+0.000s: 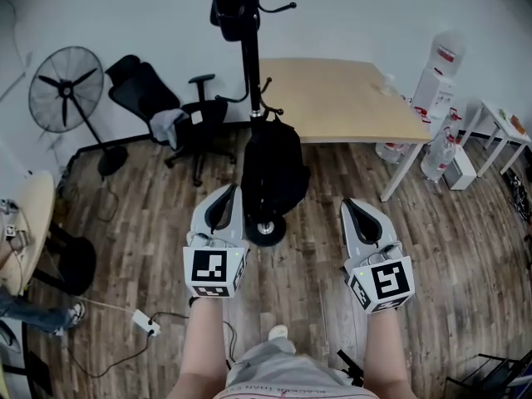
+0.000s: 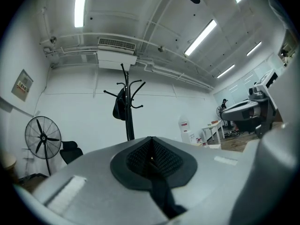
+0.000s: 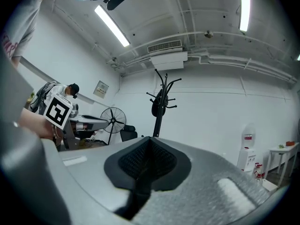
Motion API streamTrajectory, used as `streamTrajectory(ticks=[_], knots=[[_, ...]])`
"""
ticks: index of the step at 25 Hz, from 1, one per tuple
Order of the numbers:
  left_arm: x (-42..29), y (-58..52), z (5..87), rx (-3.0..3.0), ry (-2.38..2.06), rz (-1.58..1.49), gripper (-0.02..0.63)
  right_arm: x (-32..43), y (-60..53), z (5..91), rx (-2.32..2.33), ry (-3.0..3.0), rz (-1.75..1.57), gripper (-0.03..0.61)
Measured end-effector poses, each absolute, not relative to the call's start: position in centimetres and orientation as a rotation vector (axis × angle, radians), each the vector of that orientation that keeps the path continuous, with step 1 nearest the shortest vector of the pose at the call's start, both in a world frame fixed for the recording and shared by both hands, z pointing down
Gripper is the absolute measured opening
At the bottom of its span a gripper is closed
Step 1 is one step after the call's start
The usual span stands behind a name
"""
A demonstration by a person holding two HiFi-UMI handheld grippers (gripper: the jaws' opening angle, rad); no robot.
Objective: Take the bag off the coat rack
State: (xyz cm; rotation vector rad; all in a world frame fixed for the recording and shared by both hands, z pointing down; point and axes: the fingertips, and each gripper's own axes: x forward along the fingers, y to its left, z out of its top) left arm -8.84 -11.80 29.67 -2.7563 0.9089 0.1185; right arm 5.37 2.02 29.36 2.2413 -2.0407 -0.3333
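Left gripper and right gripper are closed, empty; head view alone shows backpack.

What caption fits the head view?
Left gripper and right gripper, both shut, face a bag on the coat rack.

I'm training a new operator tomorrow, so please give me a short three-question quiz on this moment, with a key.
1. True or false: the left gripper and the right gripper are both shut with nothing between their jaws.
2. In the head view, the coat rack stands where relative to the fan? A) to its left B) to its right C) directly in front of it
3. Fill in: a dark bag hangs from the rack's upper ____.

Key: 1 true; 2 B; 3 hooks.
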Motion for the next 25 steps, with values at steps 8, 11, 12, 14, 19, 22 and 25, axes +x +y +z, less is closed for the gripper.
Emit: streamTrajectory(ticks=[8, 11, 12, 14, 19, 22, 25], knots=[[-6.4, -17.6, 29.4, -2.724, 0.89, 0.097, 0.012, 7.2, -3.9, 29.7, 2.21, -2.015, -0.332, 0.003], [-5.8, -18.3, 29.8, -2.73, 0.878, 0.091, 0.012, 7.7, -4.9, 29.4, 2.212, -2.011, -0.339, 0.003], [-5.7, -18.5, 29.9, -2.726, 0.876, 0.083, 0.012, 7.9, -5.1, 29.4, 2.214, -2.011, -0.34, 0.003], [-5.6, -18.9, 30.2, -2.718, 0.877, 0.069, 0.012, 8.1, -5.4, 29.6, 2.219, -2.01, -0.335, 0.003], [-5.4, -20.0, 30.2, -2.707, 0.903, 0.073, 0.012, 9.3, -6.8, 30.2, 2.237, -2.032, -0.313, 0.003], [-4.8, -21.0, 30.3, -2.701, 0.921, 0.076, 0.012, 10.2, -8.1, 30.5, 2.231, -2.054, -0.314, 0.003], [-3.7, -22.2, 30.7, -2.703, 0.947, 0.073, 0.012, 11.4, -9.7, 30.8, 2.21, -2.083, -0.315, 0.003]])
